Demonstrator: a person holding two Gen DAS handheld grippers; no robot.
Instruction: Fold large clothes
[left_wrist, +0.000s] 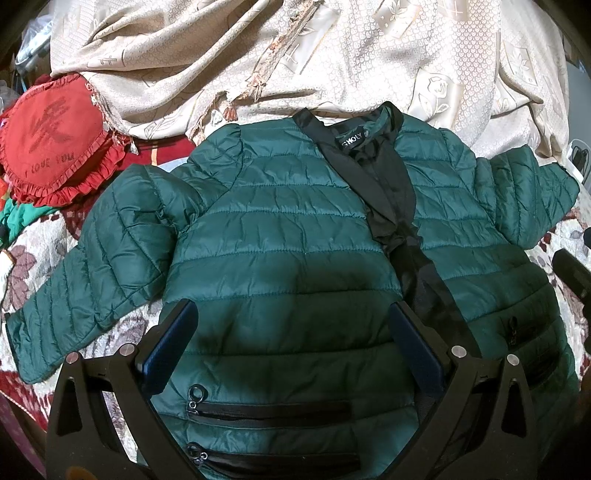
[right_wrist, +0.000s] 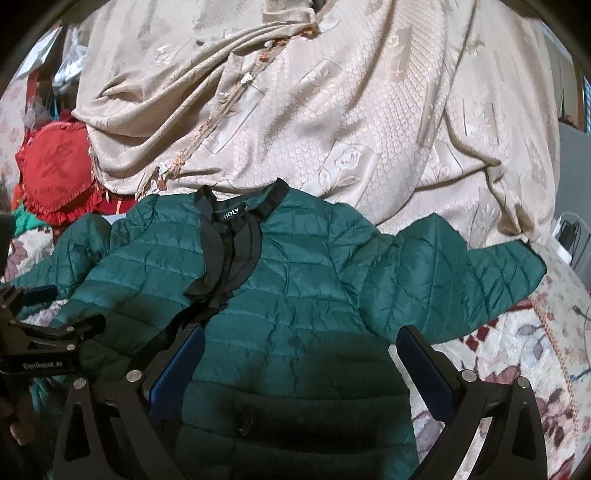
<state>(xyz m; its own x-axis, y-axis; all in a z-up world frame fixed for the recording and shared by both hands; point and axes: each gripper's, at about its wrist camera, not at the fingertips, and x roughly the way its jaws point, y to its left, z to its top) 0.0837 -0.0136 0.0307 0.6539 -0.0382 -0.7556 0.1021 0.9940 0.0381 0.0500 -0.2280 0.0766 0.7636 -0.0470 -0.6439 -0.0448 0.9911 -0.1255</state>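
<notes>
We see a crumpled beige patterned curtain cloth (left_wrist: 332, 66) heaped behind the dark green quilted puffer jacket (left_wrist: 288, 229), which lies spread front-up on the floral bedspread (right_wrist: 517, 350); a red frilled heart-shaped cushion (left_wrist: 51, 140) sits to its left. Our left gripper (left_wrist: 293, 343) and right gripper (right_wrist: 301, 365) hover wide open above it, holding nothing.

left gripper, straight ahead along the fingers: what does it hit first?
Most likely the green jacket. The left gripper is open and holds nothing, and the quilted front panel fills the gap between its fingers. Beyond the collar lies the beige cloth. Height above the jacket is unclear.
</notes>
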